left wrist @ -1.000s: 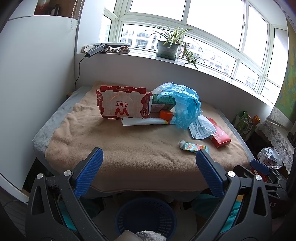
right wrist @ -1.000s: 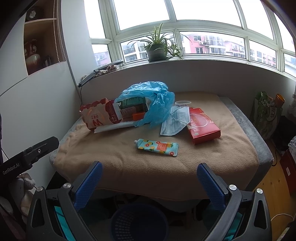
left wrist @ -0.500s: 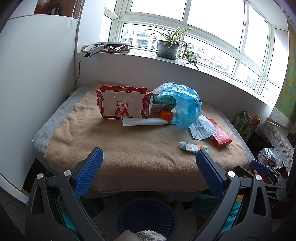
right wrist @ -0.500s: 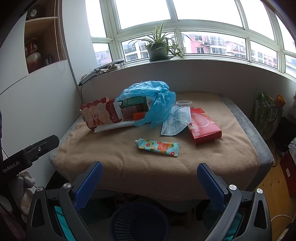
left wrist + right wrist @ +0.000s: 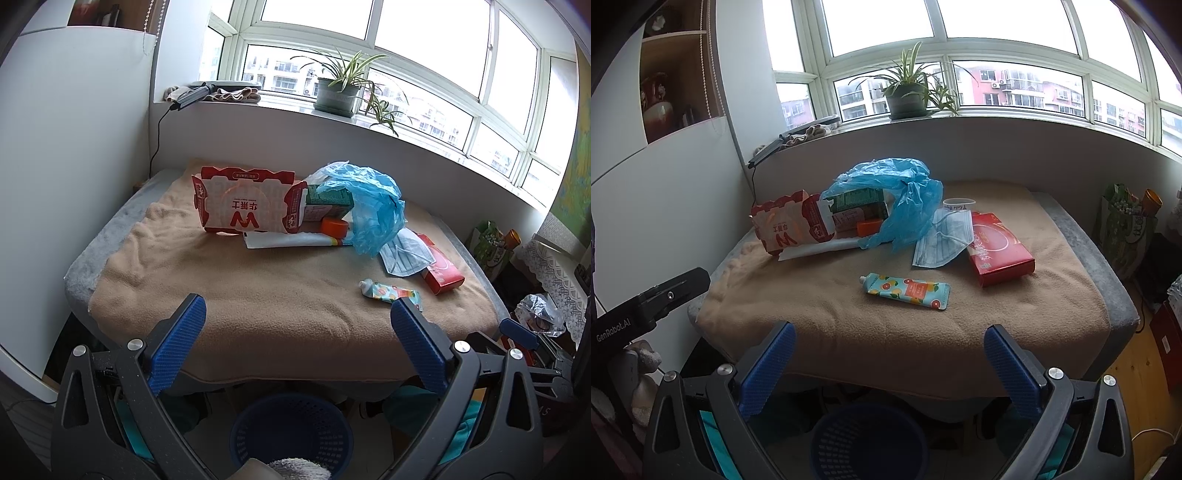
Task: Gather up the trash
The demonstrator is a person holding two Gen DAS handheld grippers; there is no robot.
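Tan blanket-covered bed (image 5: 849, 325) under bay window fills mid frame in both views; trash piled at center: red-white carton (image 5: 247, 205), blue plastic bag (image 5: 901, 199), red box (image 5: 999, 249), face mask (image 5: 942, 240), hand cream tube (image 5: 907, 290). Blue basket (image 5: 291, 428) bottom center. Only right view shows white cup (image 5: 958, 204). Left gripper (image 5: 295, 336) and right gripper (image 5: 888, 350): jaws wide, empty.
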